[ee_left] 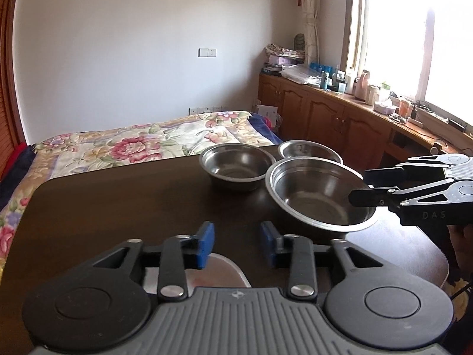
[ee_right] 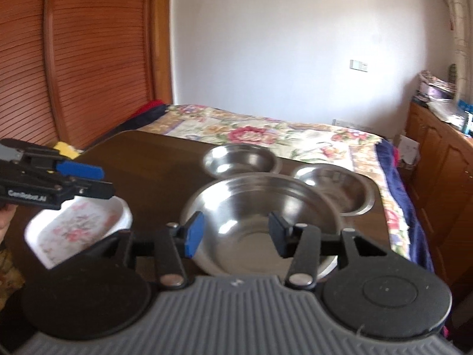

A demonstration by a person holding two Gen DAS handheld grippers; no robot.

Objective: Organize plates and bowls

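the left gripper (ee_left: 236,244) hangs level above the near edge of the dark table (ee_left: 118,207), its blue-padded fingers (ee_left: 206,244) spread apart with nothing between them. directly under it sits a white floral plate (ee_right: 79,227), only a sliver of which shows between the fingers in the left wrist view. in the right wrist view the same gripper comes in from the left edge, fingers pointing across the table over that plate, and a bit of the person's hand (ee_right: 6,222) shows behind its body.

the right gripper (ee_right: 236,230) is held low over the large steel bowl (ee_left: 319,195), which stands near the right edge of the table. its jaws are wide apart and grip nothing; the bowl's open inside shows between them. in the left wrist view it reaches in from the right, one finger over the bowl's rim and one just outside, but i cannot tell whether either touches the metal.

two smaller steel bowls stand at the far edge: the left small bowl (ee_left: 236,165) just beside the large one, the right small bowl (ee_left: 310,149) behind it at the far right corner. a floral-covered bed (ee_left: 133,145) lies beyond the table.
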